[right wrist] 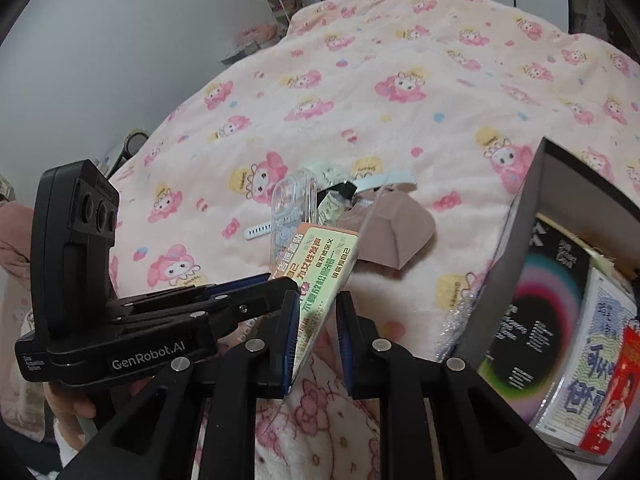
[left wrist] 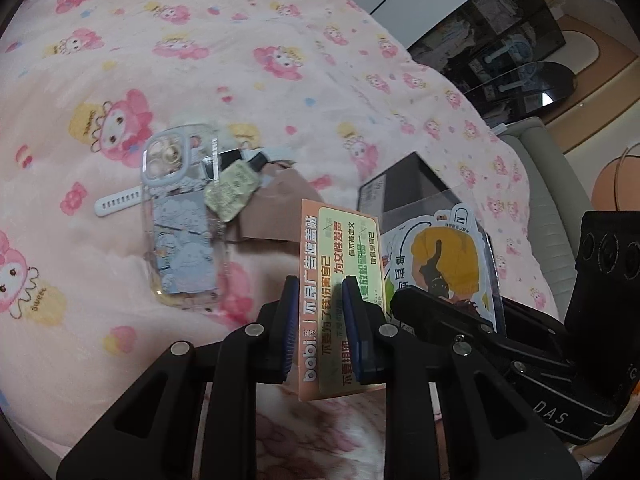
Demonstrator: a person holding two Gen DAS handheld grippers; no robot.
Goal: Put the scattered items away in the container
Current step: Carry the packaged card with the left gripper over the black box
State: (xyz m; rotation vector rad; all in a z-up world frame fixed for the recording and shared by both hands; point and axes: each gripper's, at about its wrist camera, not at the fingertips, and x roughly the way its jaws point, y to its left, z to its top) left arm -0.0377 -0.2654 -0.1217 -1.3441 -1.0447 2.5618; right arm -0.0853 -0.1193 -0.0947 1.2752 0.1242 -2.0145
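Observation:
An orange and green sticker card [left wrist: 340, 280] stands between the fingers of both grippers above the pink bedspread. My left gripper [left wrist: 318, 322] has its blue pads around the card's lower part. My right gripper [right wrist: 318, 330] also brackets the card [right wrist: 320, 276], with a gap at its right pad. A clear phone case [left wrist: 182, 216], a white watch strap [left wrist: 118, 202], a pale green packet [left wrist: 230, 194] and a brown cloth [left wrist: 280, 204] lie on the bed. The black box container [right wrist: 532, 264] stands at the right and holds printed cards and discs.
The pink cartoon-print bedspread [left wrist: 200, 60] covers the whole area. In the left wrist view the right gripper body [left wrist: 500, 332] sits by a yellow sticker sheet [left wrist: 444, 260]. A dark cabinet [left wrist: 500, 32] stands beyond the bed edge.

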